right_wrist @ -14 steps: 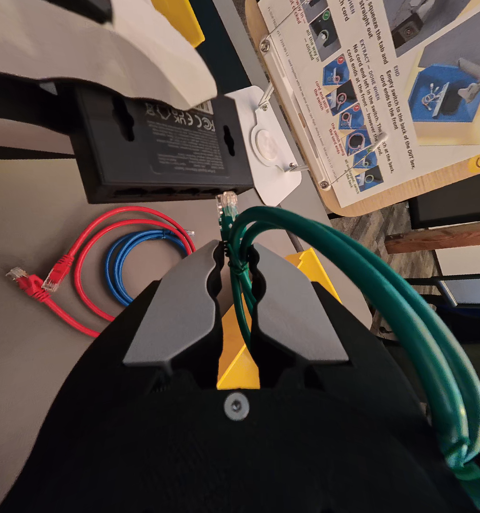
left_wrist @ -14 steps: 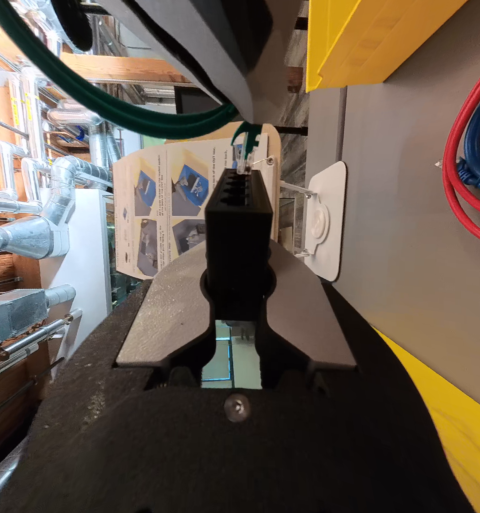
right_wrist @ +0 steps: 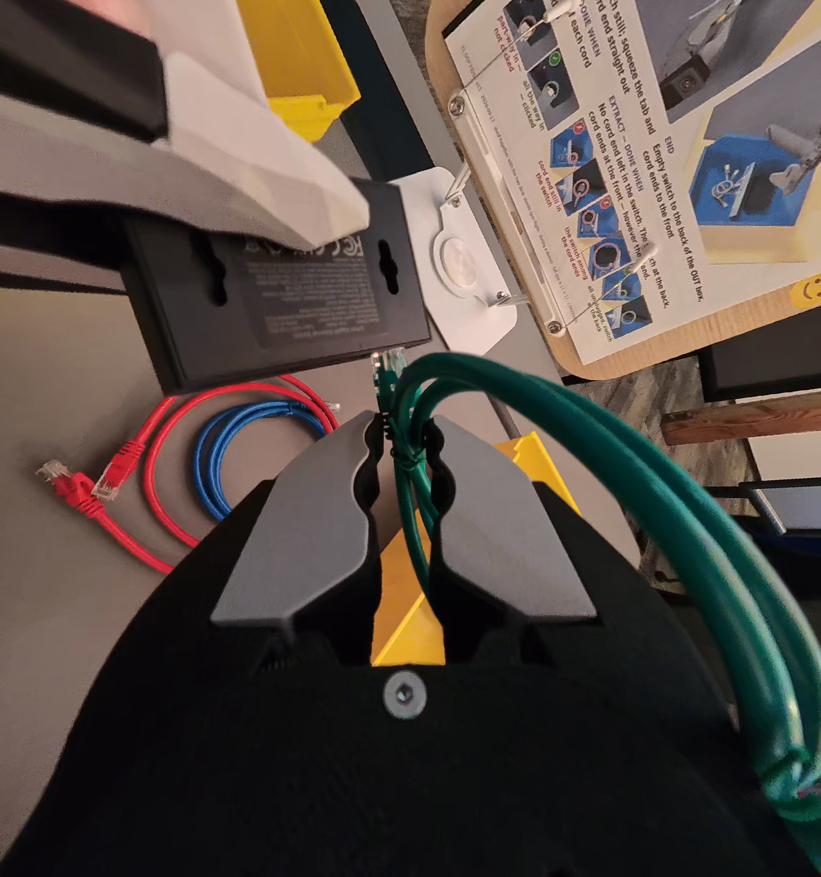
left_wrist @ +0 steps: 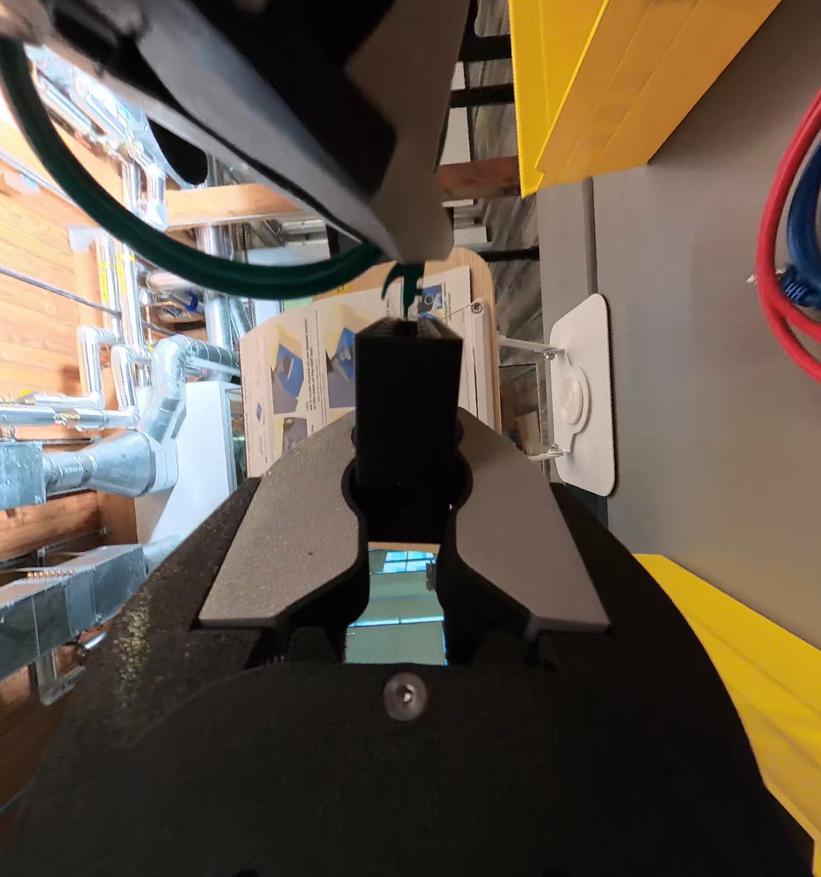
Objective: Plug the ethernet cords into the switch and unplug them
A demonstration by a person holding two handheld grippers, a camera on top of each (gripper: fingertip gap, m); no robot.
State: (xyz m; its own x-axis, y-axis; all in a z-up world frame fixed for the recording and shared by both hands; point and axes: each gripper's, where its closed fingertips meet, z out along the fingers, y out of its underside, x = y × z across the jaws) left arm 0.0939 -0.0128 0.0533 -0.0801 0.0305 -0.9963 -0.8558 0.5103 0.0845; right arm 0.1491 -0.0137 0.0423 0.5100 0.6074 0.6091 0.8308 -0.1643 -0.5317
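Observation:
My left gripper (left_wrist: 406,448) is shut on the black switch (left_wrist: 406,403) and holds it in the air, port face away from me. The switch also shows in the right wrist view (right_wrist: 275,303), underside up, with the left gripper's fingers (right_wrist: 237,190) over it. My right gripper (right_wrist: 401,427) is shut on the green ethernet cord (right_wrist: 410,474) just behind its plug. The clear plug (right_wrist: 389,363) sits at the switch's end port, partly in. The green cord (left_wrist: 171,256) loops away behind. The right gripper's finger (left_wrist: 408,166) hangs above the switch in the left wrist view.
A red cord (right_wrist: 161,451) and a blue cord (right_wrist: 218,446) lie coiled on the grey table (right_wrist: 43,569); they also show in the left wrist view (left_wrist: 778,294). Yellow bins (right_wrist: 299,52) (left_wrist: 612,85) flank the table. An instruction board (right_wrist: 636,190) stands on a white base (right_wrist: 451,256). Some 6 centimetres of space lies between my two pairs of fingers.
The green plug has moved into the switch's end port; before, it hung just outside it. The switch has tilted so its port face shows less in the left wrist view.

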